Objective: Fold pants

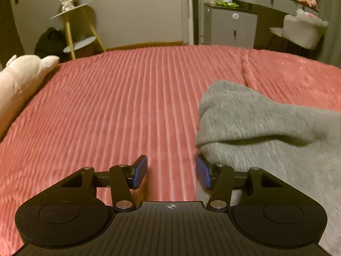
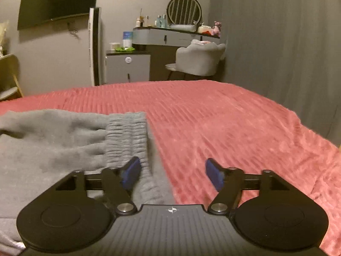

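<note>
Grey knit pants [image 1: 266, 128] lie folded over on a pink ribbed bedspread [image 1: 127, 98]. In the left wrist view they fill the right side, and my left gripper [image 1: 171, 171] hovers open just left of their edge, its right blue pad beside the cloth, only bedspread between the pads. In the right wrist view the pants [image 2: 53, 140] lie at the left with the ribbed waistband [image 2: 127, 132] running toward the camera. My right gripper [image 2: 172, 173] stands open over the waistband's right edge, its left pad above the grey cloth and its right pad above the bedspread [image 2: 234, 128]. Nothing is gripped.
A white plush toy [image 1: 21, 79] lies on the bed's left edge. Beyond the bed stand a yellow-legged side table [image 1: 78, 27], a grey cabinet [image 2: 127, 66], a dressing table with a round mirror [image 2: 184, 10] and a pale chair [image 2: 200, 59]. A curtain [image 2: 277, 42] hangs at the right.
</note>
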`<move>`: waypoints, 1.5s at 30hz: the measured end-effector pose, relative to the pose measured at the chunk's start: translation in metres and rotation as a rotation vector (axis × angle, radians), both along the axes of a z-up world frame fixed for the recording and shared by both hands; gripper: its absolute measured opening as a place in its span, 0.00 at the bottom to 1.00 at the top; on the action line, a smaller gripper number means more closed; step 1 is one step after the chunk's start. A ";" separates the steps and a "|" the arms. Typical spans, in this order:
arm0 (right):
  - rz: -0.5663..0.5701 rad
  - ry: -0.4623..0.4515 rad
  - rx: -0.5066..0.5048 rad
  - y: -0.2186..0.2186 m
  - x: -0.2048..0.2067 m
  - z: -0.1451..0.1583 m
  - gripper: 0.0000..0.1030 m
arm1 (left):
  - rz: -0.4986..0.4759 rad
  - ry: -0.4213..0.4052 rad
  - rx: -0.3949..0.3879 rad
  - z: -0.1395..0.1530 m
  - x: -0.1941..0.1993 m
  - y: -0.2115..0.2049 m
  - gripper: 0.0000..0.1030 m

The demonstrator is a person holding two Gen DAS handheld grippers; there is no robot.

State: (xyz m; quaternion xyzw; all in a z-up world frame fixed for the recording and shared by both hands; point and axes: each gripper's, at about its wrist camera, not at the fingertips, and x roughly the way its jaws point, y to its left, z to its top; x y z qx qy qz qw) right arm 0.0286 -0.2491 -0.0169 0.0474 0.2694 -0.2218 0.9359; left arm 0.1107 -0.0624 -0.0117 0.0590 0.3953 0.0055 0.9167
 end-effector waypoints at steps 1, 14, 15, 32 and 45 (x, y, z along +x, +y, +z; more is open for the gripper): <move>0.001 -0.004 0.020 -0.004 0.002 -0.002 0.70 | 0.001 0.000 0.011 -0.002 0.005 -0.002 0.53; -0.055 -0.010 0.119 -0.028 0.008 -0.018 0.90 | 0.130 -0.014 0.035 0.002 0.049 0.011 0.56; -0.054 -0.010 0.113 -0.027 0.008 -0.018 0.90 | 0.130 -0.030 0.037 0.004 0.041 0.016 0.58; -0.068 -0.012 0.056 -0.020 0.006 -0.019 0.94 | 0.192 -0.140 0.032 0.026 0.036 0.011 0.56; -0.066 -0.036 0.098 -0.025 0.002 -0.019 0.94 | 0.003 -0.055 0.076 0.003 -0.043 -0.006 0.82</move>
